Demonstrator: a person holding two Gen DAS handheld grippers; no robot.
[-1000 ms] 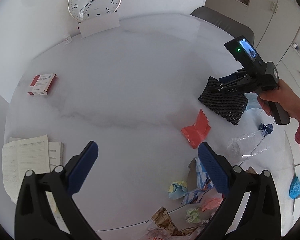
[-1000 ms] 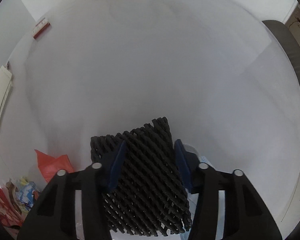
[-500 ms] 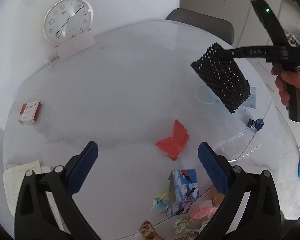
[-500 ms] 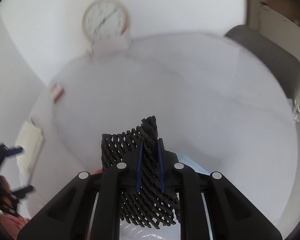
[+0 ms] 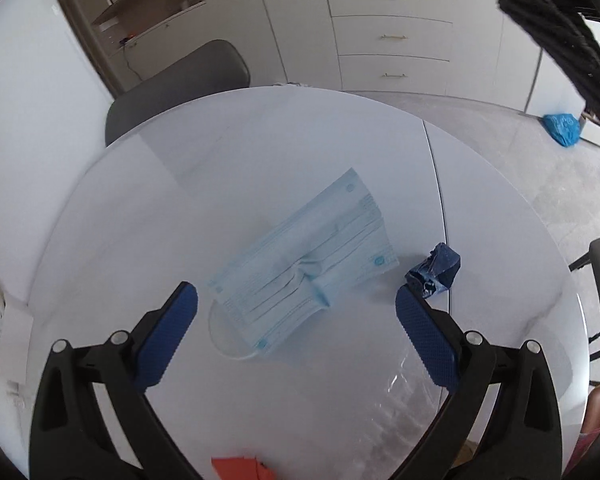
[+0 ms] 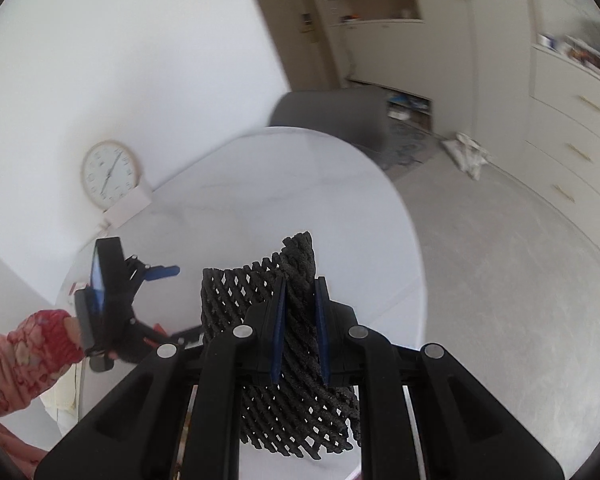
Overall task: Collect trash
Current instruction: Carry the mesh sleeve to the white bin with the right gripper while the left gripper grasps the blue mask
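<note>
— Lifted off the table since a second ago: black mesh, now high in the right gripper. Swung round too, the left gripper, from the clock side to over the mask.

— Fingers?

— Right: clamped tight on the mesh, netting bunched between the pads and hanging loose below. Left: spread wide, empty, pads either side of the mask's near end but apparently above it, not touching.

— Step in hand?

— Probably carrying the mesh off to wherever trash goes; no bin visible in either view. Worth keeping the squeeze firm, since foam netting compresses and could slip. Worth keeping the dangling part clear of the table edge as well.

— And for the left?

— Likely the mask next. Thin and flat, so best to come down low, pinch at the raised crease in the middle, not the flat edge. Ear loop trailing near the left pad; could snag.

— Seen only by the left wrist view?

— Mask, dark blue wrapper just beside it, clear plastic nearer, a red scrap at the bottom edge, a blue bag on the floor. Mesh only as a blurred strip, top right.

— Only by the right?

— Grip itself, close up. Also the clock whole, the left gripper from outside, a pink patterned sleeve behind it.
</note>
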